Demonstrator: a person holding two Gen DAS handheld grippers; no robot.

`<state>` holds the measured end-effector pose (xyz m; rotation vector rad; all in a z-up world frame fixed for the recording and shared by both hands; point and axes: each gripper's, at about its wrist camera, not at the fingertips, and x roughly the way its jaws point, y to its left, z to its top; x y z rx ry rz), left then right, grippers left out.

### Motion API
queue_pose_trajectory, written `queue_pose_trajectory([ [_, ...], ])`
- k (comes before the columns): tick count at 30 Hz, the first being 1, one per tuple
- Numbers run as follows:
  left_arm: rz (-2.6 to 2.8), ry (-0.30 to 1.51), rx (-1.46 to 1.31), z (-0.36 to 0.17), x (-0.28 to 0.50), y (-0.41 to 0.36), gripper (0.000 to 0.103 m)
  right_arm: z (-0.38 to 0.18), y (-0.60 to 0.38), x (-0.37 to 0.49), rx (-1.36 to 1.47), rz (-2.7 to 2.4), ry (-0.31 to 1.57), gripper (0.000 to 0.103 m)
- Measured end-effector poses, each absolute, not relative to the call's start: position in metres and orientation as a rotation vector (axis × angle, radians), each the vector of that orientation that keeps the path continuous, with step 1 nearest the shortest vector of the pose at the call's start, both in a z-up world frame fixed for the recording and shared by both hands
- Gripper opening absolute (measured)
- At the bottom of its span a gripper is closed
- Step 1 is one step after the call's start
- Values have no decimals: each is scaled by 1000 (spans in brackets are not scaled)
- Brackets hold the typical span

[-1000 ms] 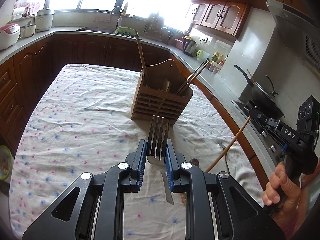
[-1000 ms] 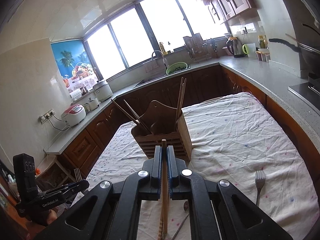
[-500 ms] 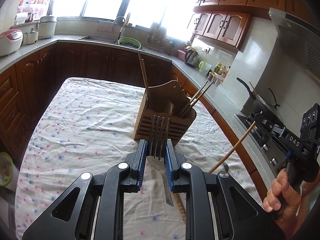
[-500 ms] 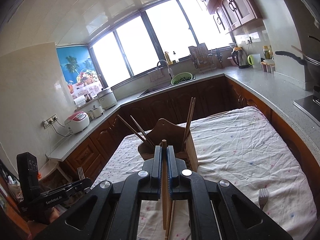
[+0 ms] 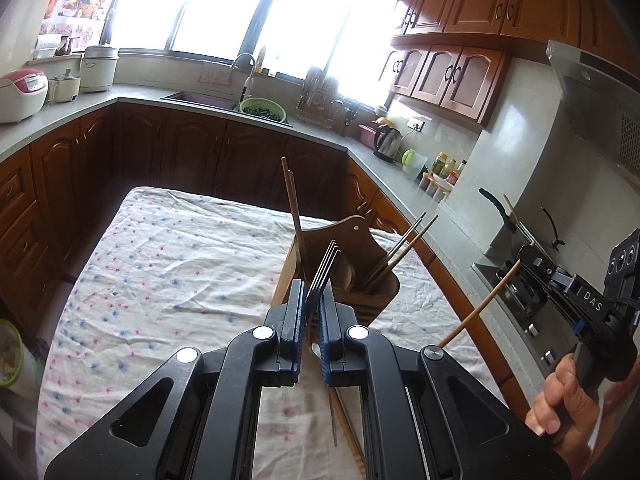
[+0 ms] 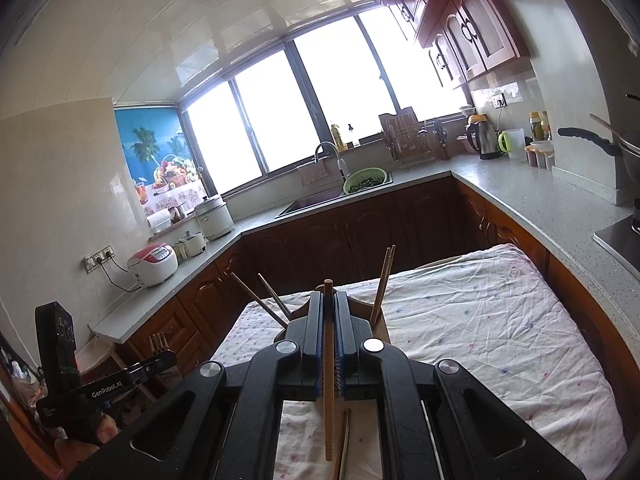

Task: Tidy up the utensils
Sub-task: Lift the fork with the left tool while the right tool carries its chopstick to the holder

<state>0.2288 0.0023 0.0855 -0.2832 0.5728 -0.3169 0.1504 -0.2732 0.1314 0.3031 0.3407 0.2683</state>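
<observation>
My left gripper [image 5: 313,286] is shut on a metal fork [image 5: 326,264], whose tines stand edge-on and point up toward the wooden utensil holder [image 5: 352,240] just beyond. The holder stands on the flowered tablecloth [image 5: 180,260] with chopsticks [image 5: 400,248] leaning in it. My right gripper [image 6: 329,300] is shut on a single wooden chopstick [image 6: 328,360], held upright in front of the holder, which it mostly hides. From the left wrist view that chopstick [image 5: 480,306] slants down from the right gripper [image 5: 524,256]. The fork's tines [image 6: 158,340] show at far left.
More loose utensils [image 5: 348,432] lie on the cloth under my grippers. Counters run around the table, with a sink [image 5: 200,98], a green colander [image 5: 264,110], a rice cooker [image 5: 20,92] and a kettle [image 5: 388,140]. A stove with a wok [image 5: 520,236] is at right.
Both grippers have risen above the table. The fork has turned from flat to edge-on between the left jaws, which have narrowed on it. The right gripper kept hold of its chopstick.
</observation>
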Motion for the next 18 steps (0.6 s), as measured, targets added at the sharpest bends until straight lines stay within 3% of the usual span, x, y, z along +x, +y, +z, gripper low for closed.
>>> queue_pose_trajectory([
  [18, -286, 477, -272, 110, 265, -5, 5, 159, -277, 177, 319, 254, 243, 5],
])
